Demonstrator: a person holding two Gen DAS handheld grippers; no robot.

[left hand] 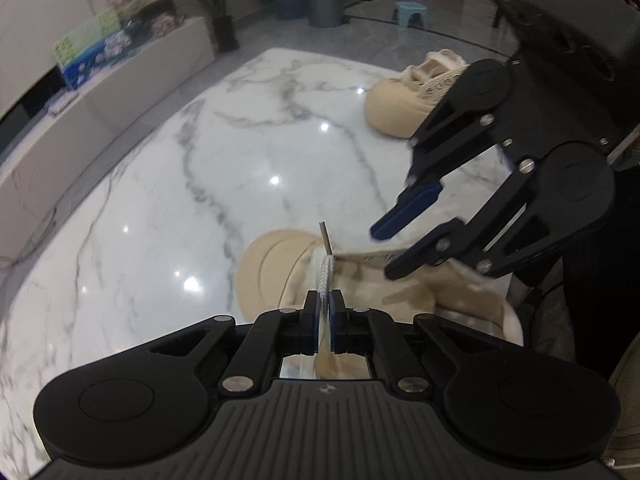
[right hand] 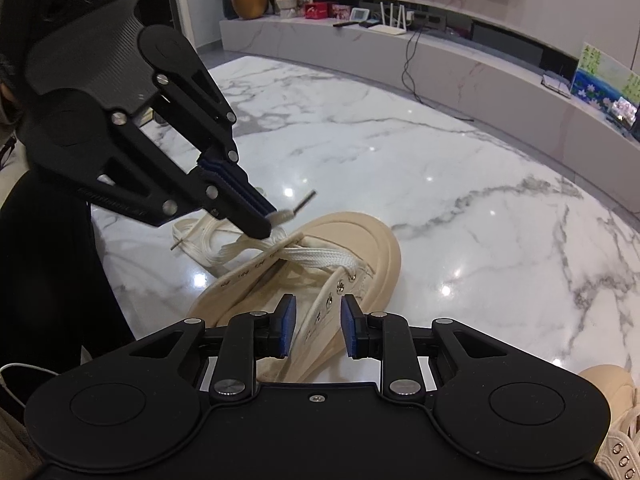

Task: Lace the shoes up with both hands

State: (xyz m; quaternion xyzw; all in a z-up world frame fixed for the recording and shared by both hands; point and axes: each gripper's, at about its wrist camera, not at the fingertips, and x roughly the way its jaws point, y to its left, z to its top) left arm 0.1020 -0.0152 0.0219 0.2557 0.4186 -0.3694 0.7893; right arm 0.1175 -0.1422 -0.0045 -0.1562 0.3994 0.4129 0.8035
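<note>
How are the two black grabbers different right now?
The left gripper is pinched shut on the white shoelace near its metal tip; the right gripper has a gap between its pads, with the shoe's eyelet flap between them and nothing clearly squeezed. The left one is at the lace end near the toe; the right one stands further back along the beige shoe. Both are black with blue pads.

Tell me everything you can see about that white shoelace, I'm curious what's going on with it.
The shoelace is flat, white, woven cloth. It crosses the lowest eyelets of the beige shoe near the toe. One end, tipped with a dark stiff aglet, is pinched in the shut left gripper and sticks out beyond its fingertips. The other end lies in loose loops on the marble table beside the shoe.
</note>
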